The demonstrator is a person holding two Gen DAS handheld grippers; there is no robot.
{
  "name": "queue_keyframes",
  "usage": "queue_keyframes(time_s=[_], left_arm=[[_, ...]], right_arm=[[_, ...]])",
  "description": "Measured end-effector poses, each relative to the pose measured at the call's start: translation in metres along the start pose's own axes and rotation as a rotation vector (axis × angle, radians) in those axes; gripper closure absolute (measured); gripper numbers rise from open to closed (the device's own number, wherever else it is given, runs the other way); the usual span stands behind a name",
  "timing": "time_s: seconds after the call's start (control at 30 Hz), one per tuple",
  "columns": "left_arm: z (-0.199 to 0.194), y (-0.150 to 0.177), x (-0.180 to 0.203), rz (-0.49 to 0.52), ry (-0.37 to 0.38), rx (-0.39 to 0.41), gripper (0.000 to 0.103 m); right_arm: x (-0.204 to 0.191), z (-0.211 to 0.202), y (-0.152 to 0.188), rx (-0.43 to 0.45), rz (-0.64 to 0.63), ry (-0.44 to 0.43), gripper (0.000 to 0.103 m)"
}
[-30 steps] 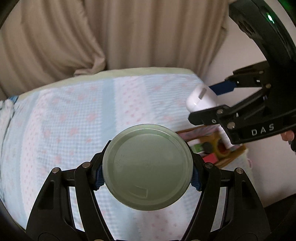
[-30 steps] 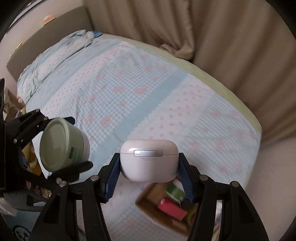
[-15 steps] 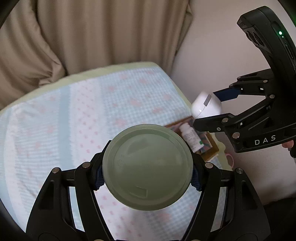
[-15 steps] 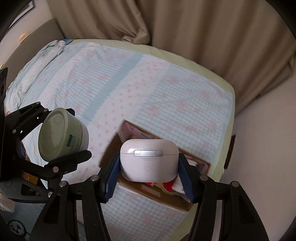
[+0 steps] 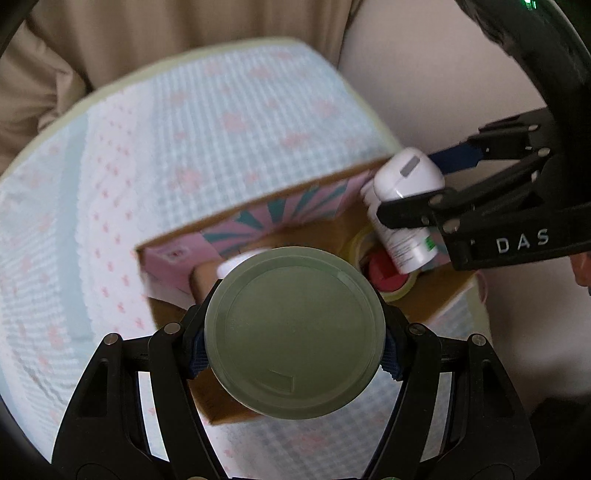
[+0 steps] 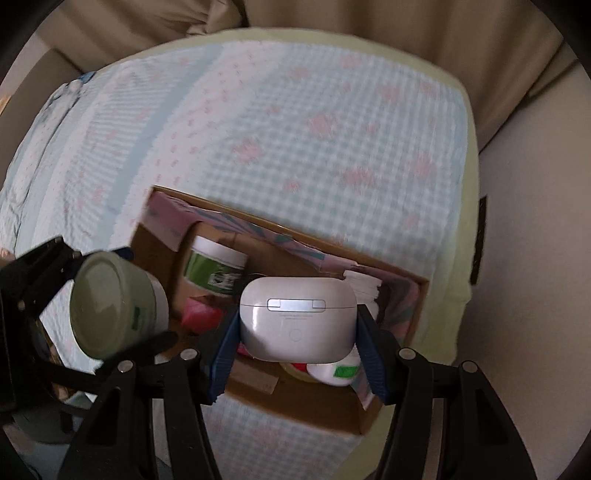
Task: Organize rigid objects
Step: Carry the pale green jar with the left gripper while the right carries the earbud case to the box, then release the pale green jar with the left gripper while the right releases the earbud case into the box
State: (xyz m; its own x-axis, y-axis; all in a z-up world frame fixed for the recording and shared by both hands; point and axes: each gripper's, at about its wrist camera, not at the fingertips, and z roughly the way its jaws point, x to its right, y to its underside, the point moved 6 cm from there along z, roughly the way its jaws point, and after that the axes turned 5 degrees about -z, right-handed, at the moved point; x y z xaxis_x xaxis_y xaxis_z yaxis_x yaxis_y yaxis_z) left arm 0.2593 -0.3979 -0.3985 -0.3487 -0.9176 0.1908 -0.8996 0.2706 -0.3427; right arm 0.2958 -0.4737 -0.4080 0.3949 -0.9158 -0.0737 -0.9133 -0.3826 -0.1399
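Observation:
My left gripper (image 5: 293, 349) is shut on a round jar with a pale green lid (image 5: 293, 332), held above the near left part of an open cardboard box (image 5: 258, 201). The jar also shows at the left of the right wrist view (image 6: 114, 306). My right gripper (image 6: 297, 325) is shut on a white earbud case (image 6: 297, 314), held over the box (image 6: 391, 269); the case shows in the left wrist view (image 5: 406, 177) above the box's right end.
The box sits on a bed with a blue and pink checked sheet (image 6: 295, 129), near its corner. Inside lie a green-labelled jar (image 6: 214, 266), a white bottle (image 5: 410, 243), a red item (image 5: 384, 273) and tape. Beige curtains (image 6: 332, 18) hang behind; a wall is at right.
Both grippers have moved toward the box, which now fills the middle of both views. Both stay shut on their objects.

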Motion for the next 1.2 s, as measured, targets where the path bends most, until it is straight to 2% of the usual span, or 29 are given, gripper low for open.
queue_keyframes(time_s=[0.2,0.4,0.8,1.03,1.2], left_arm=[[0.045,0.011,-0.010,-0.002,-0.018,-0.115,0.036],[0.066,0.021,-0.020,0.002,-0.022,-0.183,0.036],[0.059,0.030,-0.012,0.087,-0.017,-0.173,0.036],[0.046,0.050,-0.032,0.058,-0.036,-0.184,0.036],[0.043,0.052,-0.041,0.034,-0.054,-0.186,0.035]], right_arm=[[0.007,0.049,-0.004,-0.061,0.069,-0.024,0.048],[0.002,0.076,-0.011,-0.097,0.089,-0.052,0.048],[-0.001,0.094,-0.015,-0.141,0.154,-0.087,0.047],[-0.006,0.094,-0.012,-0.151,0.151,-0.088,0.047],[-0.009,0.096,-0.013,-0.155,0.164,-0.084,0.047]])
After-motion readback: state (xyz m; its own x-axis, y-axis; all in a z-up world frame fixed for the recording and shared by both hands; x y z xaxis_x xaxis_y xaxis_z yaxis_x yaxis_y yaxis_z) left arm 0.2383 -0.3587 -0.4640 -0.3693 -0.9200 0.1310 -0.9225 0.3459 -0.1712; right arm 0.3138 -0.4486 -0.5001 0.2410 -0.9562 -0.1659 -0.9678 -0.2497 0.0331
